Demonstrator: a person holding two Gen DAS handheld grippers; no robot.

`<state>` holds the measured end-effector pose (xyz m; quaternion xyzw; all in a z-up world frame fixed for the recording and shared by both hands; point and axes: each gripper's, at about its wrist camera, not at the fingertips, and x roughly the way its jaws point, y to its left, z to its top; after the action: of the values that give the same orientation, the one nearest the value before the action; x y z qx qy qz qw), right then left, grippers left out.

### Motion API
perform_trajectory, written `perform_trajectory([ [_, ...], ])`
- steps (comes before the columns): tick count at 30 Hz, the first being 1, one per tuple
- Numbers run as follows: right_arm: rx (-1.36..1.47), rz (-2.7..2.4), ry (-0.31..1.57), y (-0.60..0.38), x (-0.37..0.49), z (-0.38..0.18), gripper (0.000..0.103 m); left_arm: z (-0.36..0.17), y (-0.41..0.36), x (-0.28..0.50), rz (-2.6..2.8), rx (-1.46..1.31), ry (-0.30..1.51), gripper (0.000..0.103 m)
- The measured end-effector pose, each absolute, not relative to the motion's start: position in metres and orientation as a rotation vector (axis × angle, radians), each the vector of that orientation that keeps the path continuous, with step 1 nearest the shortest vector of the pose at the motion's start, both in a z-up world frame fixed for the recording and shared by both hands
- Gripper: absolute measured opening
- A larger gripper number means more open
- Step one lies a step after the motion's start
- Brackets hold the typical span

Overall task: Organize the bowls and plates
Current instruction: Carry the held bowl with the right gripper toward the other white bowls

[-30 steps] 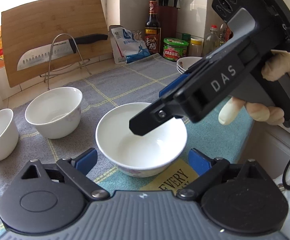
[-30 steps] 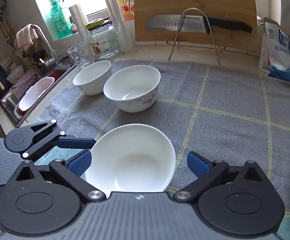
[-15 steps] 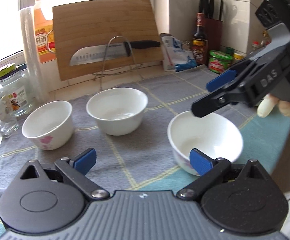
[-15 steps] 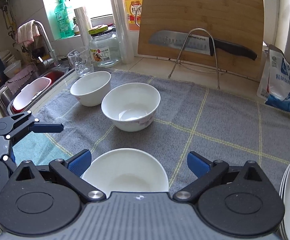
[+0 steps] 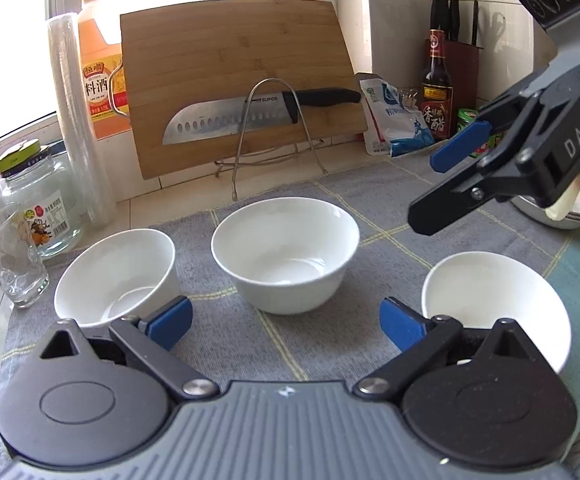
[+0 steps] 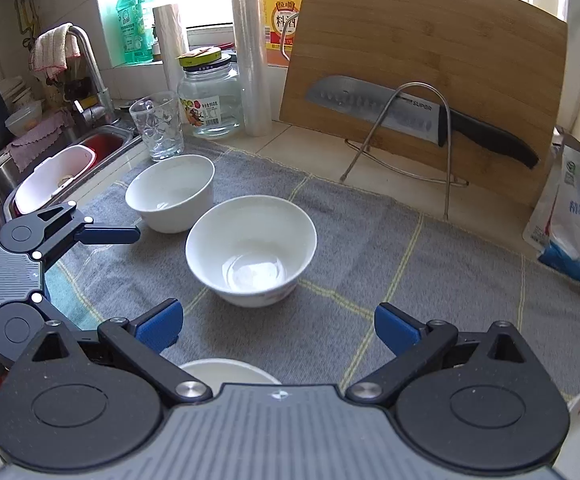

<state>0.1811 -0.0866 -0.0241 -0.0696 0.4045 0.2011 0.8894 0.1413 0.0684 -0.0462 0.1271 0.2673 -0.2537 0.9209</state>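
Three white bowls stand on a grey towel (image 5: 226, 340): a left bowl (image 5: 118, 276), a middle bowl (image 5: 286, 252) and a near right bowl (image 5: 493, 300). My left gripper (image 5: 286, 320) is open and empty, low over the towel and facing the middle bowl. My right gripper (image 5: 441, 184) hovers open above the towel, behind the near right bowl. In the right wrist view the right gripper (image 6: 278, 324) is empty; ahead lie the middle bowl (image 6: 250, 248) and left bowl (image 6: 170, 196), with the near bowl's rim (image 6: 230, 370) just under it. Stacked plates (image 5: 565, 218) sit at the right.
A cutting board (image 6: 429, 60) leans at the back with a knife (image 6: 373, 104) on a wire rack. A glass (image 6: 158, 124), a jar (image 6: 210, 96) and a sink (image 6: 54, 172) are at the left. A salt bag (image 6: 573, 216) and bottles (image 5: 435, 88) stand at the right.
My left gripper swung left off the near bowl and now faces the middle bowl. My right gripper drew back and up from the near bowl, which slid beneath its view. Both stayed empty.
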Motion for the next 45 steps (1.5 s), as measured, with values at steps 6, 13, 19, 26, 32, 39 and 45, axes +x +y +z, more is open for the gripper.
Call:
perform_trajectory([
  [6,-0.155,0.466,0.864,-0.079,0.21,-0.031,0.103,-0.053,0.065,0.161,-0.513,0.249,0.575,0.099],
  [13,-0.153,0.52,0.894,-0.07,0.236,-0.038,0.102,-0.057,0.059,0.175,-0.538,0.24,0.595,0.097],
  [19,-0.154,0.551,0.918,-0.063,0.258,-0.046,0.095,-0.061,0.053,0.183,-0.562,0.243,0.617,0.088],
  [26,-0.12,0.568,0.965,-0.064,0.28,-0.058,0.084,-0.06,0.053,0.19,-0.575,0.223,0.62,0.086],
  [32,-0.104,0.575,0.981,-0.065,0.287,-0.064,0.074,-0.061,0.051,0.192,-0.575,0.23,0.621,0.084],
  [39,-0.082,0.587,0.987,-0.065,0.29,-0.066,0.072,-0.06,0.051,0.192,-0.578,0.235,0.624,0.084],
  [45,-0.065,0.601,0.993,-0.064,0.292,-0.067,0.069,-0.06,0.051,0.192,-0.578,0.236,0.628,0.084],
])
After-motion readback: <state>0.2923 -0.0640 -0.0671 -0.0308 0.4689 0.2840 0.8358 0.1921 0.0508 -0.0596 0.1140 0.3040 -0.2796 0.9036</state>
